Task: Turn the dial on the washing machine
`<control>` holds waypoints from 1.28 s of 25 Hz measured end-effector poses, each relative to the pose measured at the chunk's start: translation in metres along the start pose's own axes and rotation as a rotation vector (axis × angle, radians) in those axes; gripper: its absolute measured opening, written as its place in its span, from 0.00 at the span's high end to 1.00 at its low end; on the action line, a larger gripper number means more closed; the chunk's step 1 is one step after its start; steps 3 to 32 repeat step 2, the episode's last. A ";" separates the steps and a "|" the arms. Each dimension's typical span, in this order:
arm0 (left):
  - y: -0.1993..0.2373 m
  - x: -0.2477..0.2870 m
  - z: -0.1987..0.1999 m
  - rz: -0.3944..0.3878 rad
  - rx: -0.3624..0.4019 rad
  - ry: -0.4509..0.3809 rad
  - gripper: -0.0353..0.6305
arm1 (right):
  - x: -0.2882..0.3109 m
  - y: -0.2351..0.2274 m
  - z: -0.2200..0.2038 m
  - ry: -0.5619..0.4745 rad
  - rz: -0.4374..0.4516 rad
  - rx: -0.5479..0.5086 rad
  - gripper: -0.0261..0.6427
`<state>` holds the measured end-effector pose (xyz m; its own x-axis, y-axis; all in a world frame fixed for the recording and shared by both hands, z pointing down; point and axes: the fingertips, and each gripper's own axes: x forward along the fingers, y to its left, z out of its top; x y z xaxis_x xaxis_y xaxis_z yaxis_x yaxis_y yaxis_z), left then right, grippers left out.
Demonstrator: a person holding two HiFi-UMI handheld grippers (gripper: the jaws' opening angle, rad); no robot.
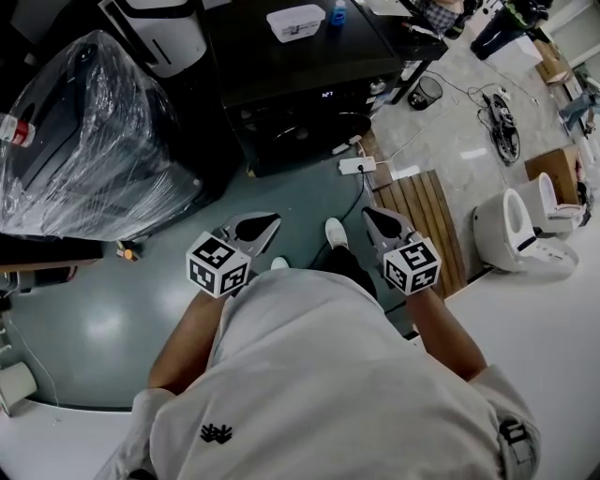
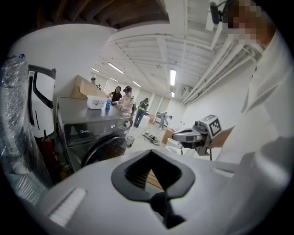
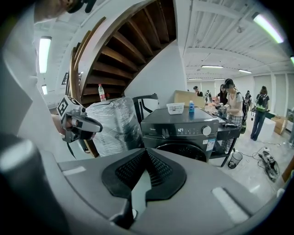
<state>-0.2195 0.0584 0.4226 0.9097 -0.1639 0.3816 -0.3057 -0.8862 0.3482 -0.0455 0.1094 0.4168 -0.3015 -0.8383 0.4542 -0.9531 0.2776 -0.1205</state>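
The dark front-loading washing machine (image 1: pixel 300 103) stands ahead of me across a stretch of floor. Its round silver dial (image 3: pixel 206 131) sits at the right end of the control panel, next to the lit display (image 3: pixel 180 130); the left gripper view also shows the dial (image 2: pixel 127 123). My left gripper (image 1: pixel 270 221) and right gripper (image 1: pixel 368 216) are held side by side at waist height, pointing toward the machine and well short of it. Each one's black pads meet at the tips with nothing between them. Each gripper view shows the other gripper from the side (image 2: pixel 193 135) (image 3: pixel 80 124).
A big plastic-wrapped appliance (image 1: pixel 84 141) stands left of the washer. A white tub (image 1: pixel 295 21) and a blue bottle (image 1: pixel 337 13) sit on its top. On the floor are a power strip (image 1: pixel 357 166), wooden slats (image 1: pixel 427 220), a white toilet (image 1: pixel 520 225) and a wastebasket (image 1: pixel 427 91). People stand behind (image 3: pixel 232 108).
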 end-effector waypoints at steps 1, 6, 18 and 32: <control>0.002 0.002 0.001 0.003 -0.001 0.001 0.86 | 0.002 -0.003 0.002 -0.003 0.002 -0.001 0.96; 0.004 0.003 0.002 0.006 -0.002 0.001 0.86 | 0.004 -0.006 0.004 -0.005 0.005 -0.002 0.96; 0.004 0.003 0.002 0.006 -0.002 0.001 0.86 | 0.004 -0.006 0.004 -0.005 0.005 -0.002 0.96; 0.004 0.003 0.002 0.006 -0.002 0.001 0.86 | 0.004 -0.006 0.004 -0.005 0.005 -0.002 0.96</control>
